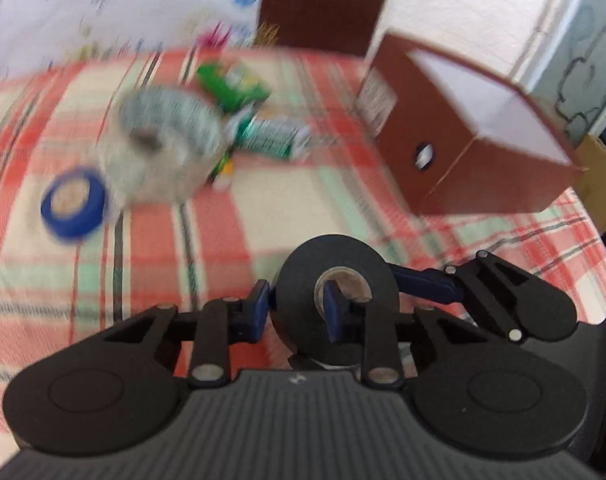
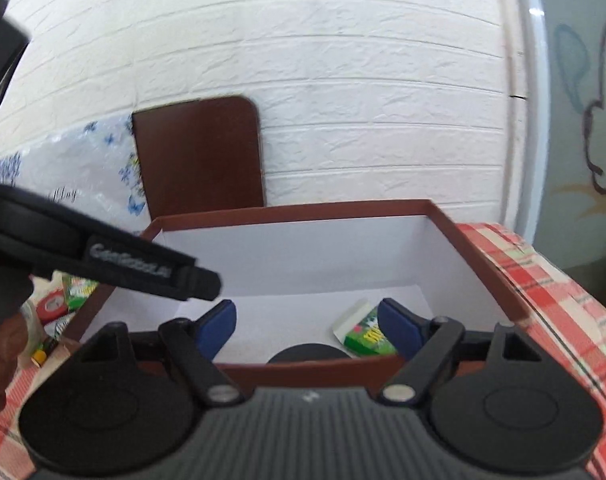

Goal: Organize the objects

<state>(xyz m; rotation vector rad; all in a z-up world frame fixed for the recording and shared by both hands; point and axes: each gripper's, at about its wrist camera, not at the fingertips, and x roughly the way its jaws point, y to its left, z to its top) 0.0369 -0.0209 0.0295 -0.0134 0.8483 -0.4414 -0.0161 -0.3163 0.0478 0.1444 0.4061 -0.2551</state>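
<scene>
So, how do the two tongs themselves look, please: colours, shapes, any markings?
Both tongs, left and right, look alike: ribbed dark grey body, two round black discs, black linkage bars with silver rivets, blue finger pads. The left one's side, seen in the right view, carries pale lettering too blurred to read.

Surface: a red, cream and green plaid cloth (image 1: pixel 207 240) fills the middle of the left wrist view.
Upper right: brown box (image 1: pixel 455 148), open, white inside.
Left: blue tape roll (image 1: pixel 73 204), with a larger pale tape roll (image 1: pixel 163 148) just beside it, blurred.
Upper centre: green packets (image 1: pixel 233 84), a white-and-green tube (image 1: pixel 271 136), blurred.
</scene>
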